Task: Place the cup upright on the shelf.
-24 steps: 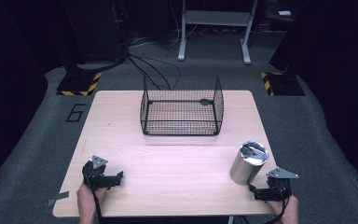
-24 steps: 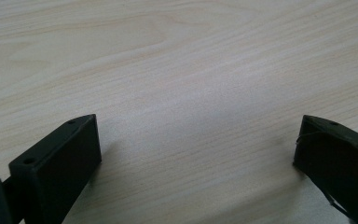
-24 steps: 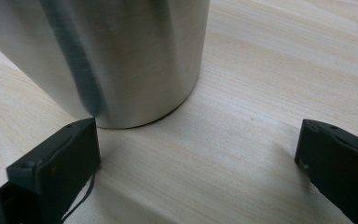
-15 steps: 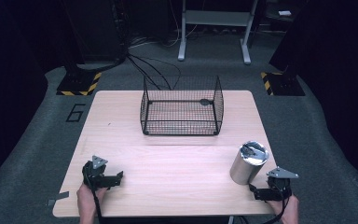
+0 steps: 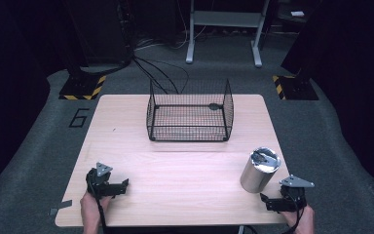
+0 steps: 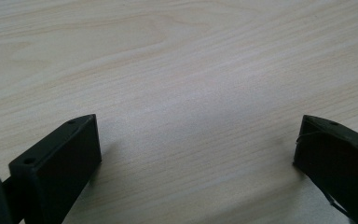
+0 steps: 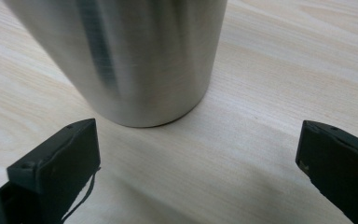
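Steel cup [image 5: 259, 170] near the table's [image 5: 185, 170] right edge stands untouched; nothing has shifted, my right gripper [image 7: 198, 163] and left gripper [image 6: 198, 158] gape empty.

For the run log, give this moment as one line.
left gripper: open, empty | right gripper: open, near upright silver metal cup | black wire basket: mid-table

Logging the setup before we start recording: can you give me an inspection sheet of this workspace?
Surface: light wooden table, bare between items.
Job's things: steel cup upright at right front; wire basket at the back centre, a small dark item inside.
Clutter: nothing seen.
Grippers: left gripper open on the table; right gripper open, just short of the cup.
Cables: black cables on the floor behind the table.
Surroundings: dark room, grey floor, metal stand.
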`<state>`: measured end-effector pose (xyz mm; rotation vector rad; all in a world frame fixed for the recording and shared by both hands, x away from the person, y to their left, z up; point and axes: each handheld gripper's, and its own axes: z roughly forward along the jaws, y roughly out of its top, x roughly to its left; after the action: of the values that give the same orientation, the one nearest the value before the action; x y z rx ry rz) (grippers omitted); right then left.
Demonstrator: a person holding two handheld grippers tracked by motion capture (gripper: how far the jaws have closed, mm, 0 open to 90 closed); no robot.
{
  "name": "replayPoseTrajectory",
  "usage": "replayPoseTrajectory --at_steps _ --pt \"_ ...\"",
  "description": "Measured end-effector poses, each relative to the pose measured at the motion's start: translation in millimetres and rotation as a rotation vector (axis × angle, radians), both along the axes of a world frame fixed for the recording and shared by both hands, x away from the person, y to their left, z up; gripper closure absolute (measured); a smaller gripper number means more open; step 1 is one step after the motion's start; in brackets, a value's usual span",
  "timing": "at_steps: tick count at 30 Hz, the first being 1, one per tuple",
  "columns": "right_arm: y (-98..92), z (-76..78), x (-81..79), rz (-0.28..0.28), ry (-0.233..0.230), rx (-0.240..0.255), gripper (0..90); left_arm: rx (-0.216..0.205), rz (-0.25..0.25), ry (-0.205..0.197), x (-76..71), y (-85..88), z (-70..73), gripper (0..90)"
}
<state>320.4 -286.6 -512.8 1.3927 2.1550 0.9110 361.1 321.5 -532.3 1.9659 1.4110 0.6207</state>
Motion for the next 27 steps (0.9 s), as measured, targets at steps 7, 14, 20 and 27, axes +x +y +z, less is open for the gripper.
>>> replayPoseTrajectory --at_steps 7,14,20,27 --pt "2.4 15.8 -9.1 0.016 -0.018 0.031 0.0 -0.004 0.005 -0.003 0.1 -0.4 -0.2 0.3" --pt "5.9 30.9 -13.6 0.034 -0.052 0.06 0.0 0.0 -0.001 0.001 0.0 0.1 0.0 0.3" --pt "6.2 41.0 -16.8 0.043 -0.075 0.084 0.0 0.0 0.0 0.0 0.0 0.0 0.0 0.3" --pt "12.1 59.3 -15.7 0.066 -0.125 0.13 0.0 -0.007 0.006 -0.004 0.1 -0.6 -0.4 0.3"
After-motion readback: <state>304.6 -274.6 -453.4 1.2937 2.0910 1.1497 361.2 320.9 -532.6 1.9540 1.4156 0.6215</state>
